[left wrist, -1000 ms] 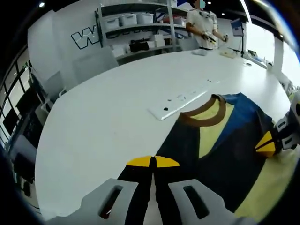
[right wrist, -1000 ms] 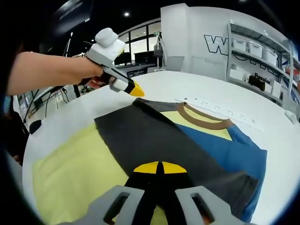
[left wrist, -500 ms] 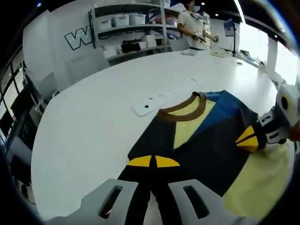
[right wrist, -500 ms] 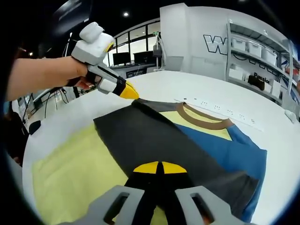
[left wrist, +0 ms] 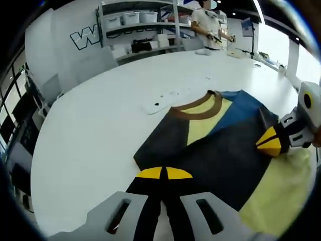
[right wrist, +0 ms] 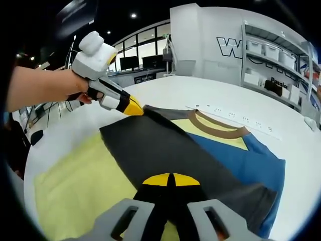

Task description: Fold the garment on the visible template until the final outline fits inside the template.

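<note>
We have a shirt (right wrist: 200, 150) lying flat on the white table (left wrist: 95, 130), partly folded: a dark grey panel runs across it, a yellow chest and brown collar (right wrist: 220, 131) show past the panel, a blue sleeve (right wrist: 261, 168) sits beyond the collar side. The pale yellow template (right wrist: 75, 186) lies under the shirt, on the side away from the collar.

Left gripper (left wrist: 164, 173): yellow tips pressed together at the dark fabric edge nearest us; from these views we cannot tell for sure whether cloth is pinched between them. In the right gripper view it (right wrist: 133, 108) sits at the dark corner next to the collar, held by a hand (right wrist: 80, 90).

Right gripper (right wrist: 173, 179): tips pressed together over the dark panel, same doubt about a pinch. In the left gripper view it (left wrist: 270, 143) sits at the shirt edge beside the blue sleeve.

A white strip (left wrist: 170, 98) lies on the table just past the collar. Shelves (right wrist: 278, 55) stand beyond the table.

Our read: the shirt is light, soft, floppy, will sag and crease when lifted. Best held at corners or hem edges, both grippers together, kept low.
</note>
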